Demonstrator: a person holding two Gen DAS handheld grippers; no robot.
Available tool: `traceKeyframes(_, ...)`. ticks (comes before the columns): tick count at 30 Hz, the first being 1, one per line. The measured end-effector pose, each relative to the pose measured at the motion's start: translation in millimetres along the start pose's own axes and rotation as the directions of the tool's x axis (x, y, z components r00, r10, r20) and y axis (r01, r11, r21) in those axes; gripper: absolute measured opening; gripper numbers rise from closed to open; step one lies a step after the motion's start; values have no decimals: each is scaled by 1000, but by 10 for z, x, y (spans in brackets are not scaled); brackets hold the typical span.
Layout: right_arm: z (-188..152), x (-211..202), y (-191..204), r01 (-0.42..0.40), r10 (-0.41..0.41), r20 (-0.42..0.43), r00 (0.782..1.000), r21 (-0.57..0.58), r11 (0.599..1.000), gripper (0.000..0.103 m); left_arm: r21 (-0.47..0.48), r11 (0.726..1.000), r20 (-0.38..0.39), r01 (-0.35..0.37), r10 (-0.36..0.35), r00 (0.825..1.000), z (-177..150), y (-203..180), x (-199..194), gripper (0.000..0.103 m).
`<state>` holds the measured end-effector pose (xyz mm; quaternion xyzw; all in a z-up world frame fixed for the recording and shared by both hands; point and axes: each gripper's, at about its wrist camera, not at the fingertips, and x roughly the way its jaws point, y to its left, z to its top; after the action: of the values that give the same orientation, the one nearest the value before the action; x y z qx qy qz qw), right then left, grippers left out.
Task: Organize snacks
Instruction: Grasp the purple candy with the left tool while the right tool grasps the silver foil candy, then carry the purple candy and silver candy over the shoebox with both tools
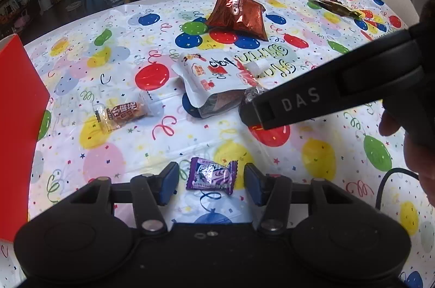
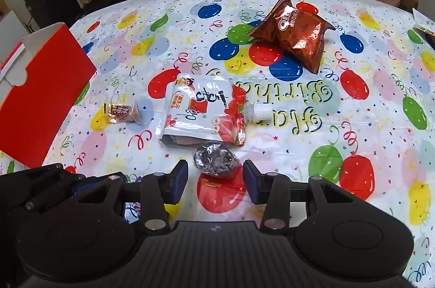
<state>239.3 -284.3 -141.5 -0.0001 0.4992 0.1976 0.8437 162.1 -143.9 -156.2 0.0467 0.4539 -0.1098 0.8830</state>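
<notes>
A purple candy (image 1: 211,176) lies on the balloon-print tablecloth (image 1: 163,135) between the spread jaws of the left gripper (image 1: 211,183), not yet pinched, while the right gripper (image 2: 215,180), jaws also spread, brackets a dark foil-wrapped sweet (image 2: 216,159) just in front of a white spouted pouch (image 2: 201,111). Both look poised at the pick-up step; next each needs to close on its sweet and carry it toward the red box (image 2: 40,97) at the left. A small cracker packet (image 2: 123,112) and a brown cookie bag (image 2: 295,35) lie farther out. The box's inside is hidden, so I cannot tell what it holds
</notes>
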Motion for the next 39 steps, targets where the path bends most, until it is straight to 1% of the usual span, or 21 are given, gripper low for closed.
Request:
traceKeyframes(2, 5, 8, 9, -1, 1, 2, 1000, 0, 1000, 38, 4, 1000, 1, -1, 1, 1000, 3, -6, -5, 45)
traceKeyframes(3, 8, 14, 15, 0, 0, 1, 1000, -1, 1000, 37, 5, 1000, 1, 0, 0, 1000, 6, -9, -9, 43)
traceKeyframes(5, 8, 16, 19, 9, -9, 3, 1000, -1, 1000, 35, 7, 1000, 1, 7, -7, 1000, 11, -11, -15, 32)
traceKeyframes(7, 7, 23, 26, 12, -12, 4, 1000, 1, 1000, 35, 5, 1000, -3, 11, -11, 1000, 21, -10, -18, 30)
traceKeyframes(8, 5, 26, 31, 14, -14, 5, 1000, 0, 1000, 34, 0, 1000, -3, 16, -16, 1000, 24, -2, -20, 25)
traceKeyframes(14, -33, -9, 32, 19, -19, 10, 1000, 11, 1000, 33, -43, 998, -6, 38, -38, 999, 36, 70, -29, 21)
traceKeyframes(17, -61, -74, 32, 19, -19, 11, 1000, 20, 1000, 33, -46, 998, -3, 35, -35, 999, 33, 75, -52, 20)
traceKeyframes(22, -116, -257, 62, 15, -16, 20, 1000, 22, 1000, 33, -76, 996, -1, 51, -51, 999, 25, 117, -147, 20)
traceKeyframes(27, -142, -500, 154, 3, -4, 41, 999, 5, 1000, 33, -103, 993, 17, 60, -59, 998, 47, 192, -337, 20)
traceKeyframes(32, -136, -750, 296, -14, 15, 76, 997, -12, 1000, 33, -116, 992, 26, 47, -44, 999, 74, 279, -552, 20)
traceKeyframes(39, -99, -1015, 571, -37, 42, 112, 993, -44, 998, 33, -134, 990, 67, 36, -27, 997, 95, 459, -919, 20)
